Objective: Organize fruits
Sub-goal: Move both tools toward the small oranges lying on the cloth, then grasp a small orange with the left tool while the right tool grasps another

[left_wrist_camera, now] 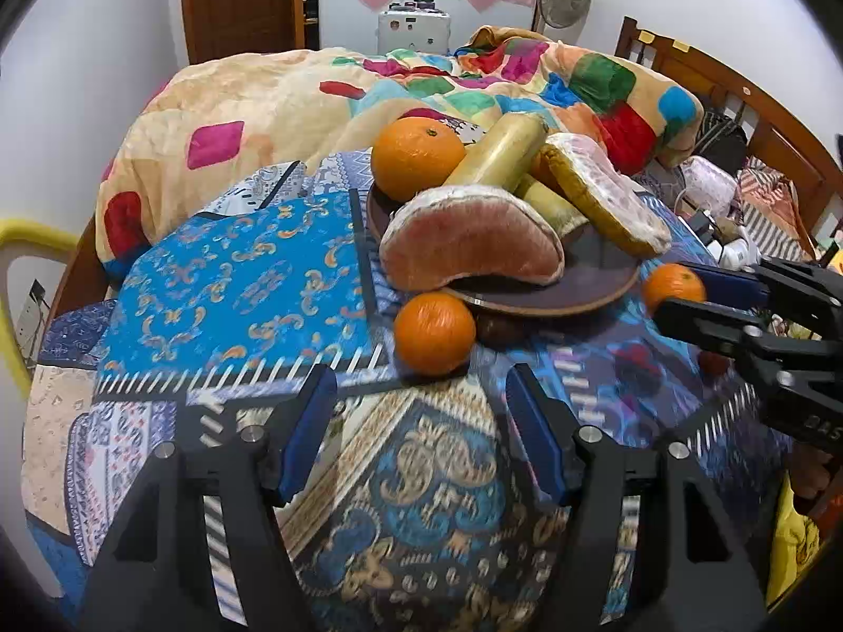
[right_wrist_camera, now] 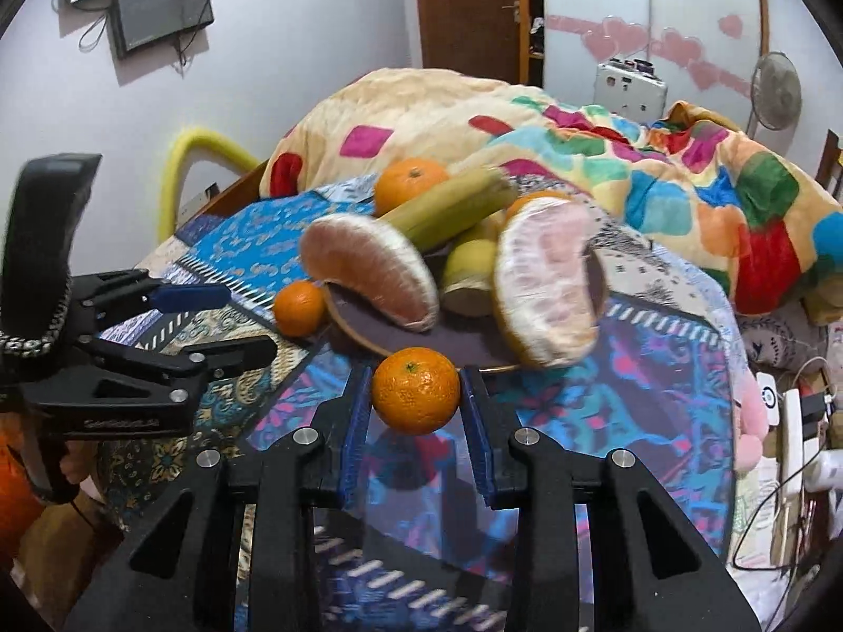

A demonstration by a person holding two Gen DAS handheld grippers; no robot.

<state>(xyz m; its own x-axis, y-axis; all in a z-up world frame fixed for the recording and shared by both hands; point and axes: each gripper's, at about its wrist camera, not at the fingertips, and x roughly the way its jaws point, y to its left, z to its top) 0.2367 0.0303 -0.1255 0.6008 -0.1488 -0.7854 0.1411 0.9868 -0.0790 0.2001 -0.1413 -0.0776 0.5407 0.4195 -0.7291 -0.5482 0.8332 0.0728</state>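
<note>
Right tongs (right_wrist_camera: 416, 395) grip orange (right_wrist_camera: 416, 389) — patterned cloth (right_wrist_camera: 632, 421) beneath.

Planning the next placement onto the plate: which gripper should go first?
Right. The right gripper already clamps an orange beside the plate; the left gripper is open, empty, short of the other orange.

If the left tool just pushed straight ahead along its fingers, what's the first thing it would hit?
Most likely the small orange lying on the patterned cloth just in front of the plate; it sits roughly centred between the open left tool fingers. Depth is uncertain; it could pass slightly above it.
</note>
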